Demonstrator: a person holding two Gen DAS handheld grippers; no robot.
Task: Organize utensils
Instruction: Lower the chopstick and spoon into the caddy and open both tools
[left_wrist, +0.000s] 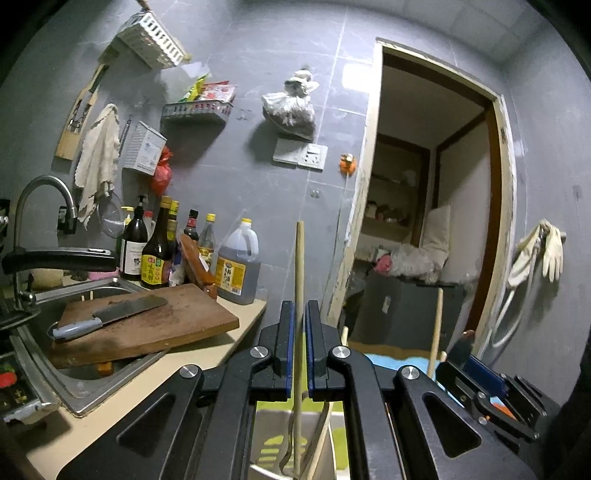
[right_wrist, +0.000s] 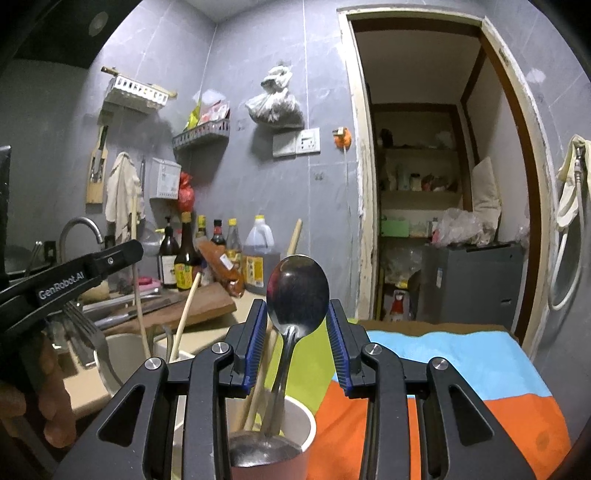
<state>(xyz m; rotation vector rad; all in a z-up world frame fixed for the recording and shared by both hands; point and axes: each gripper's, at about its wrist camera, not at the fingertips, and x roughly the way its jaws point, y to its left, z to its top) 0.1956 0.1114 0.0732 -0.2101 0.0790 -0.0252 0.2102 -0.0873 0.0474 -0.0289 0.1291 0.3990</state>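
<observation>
- The metal spoon (right_wrist: 297, 291) stands with its bowl up, between the blue pads of the right gripper (right_wrist: 297, 332). Its handle goes down into a pale cup (right_wrist: 295, 424), where a second spoon's bowl lies and some wooden sticks lean.
- The jaws of the right gripper are spread. The pads are just beside the spoon bowl on both sides, but I cannot tell if they touch it. I judge the spoon is resting in the cup and is not pinched.
- If the spoon is being left there, I think the gripper should go straight back and up, so that a pad does not catch the bowl and tip the cup.
- The left gripper (left_wrist: 300, 332) has a long wooden chopstick (left_wrist: 298, 295) between its pads. The gap is narrow and the stick is nearly upright, with its lower end in a metal holder (left_wrist: 266, 424) below. It looks pinched, but a thin gap can be seen, so I cannot be sure.
- For this stick, I would lower it slowly along its own line and open only when the tip rests at the bottom.
- Further out, a cutting board (left_wrist: 147, 325) with a cleaver (left_wrist: 110, 317) lies over the sink (left_wrist: 74, 387), and bottles (left_wrist: 155, 254) stand at the wall. The cup sits by a cloth (right_wrist: 443, 369) of blue, orange and green.
</observation>
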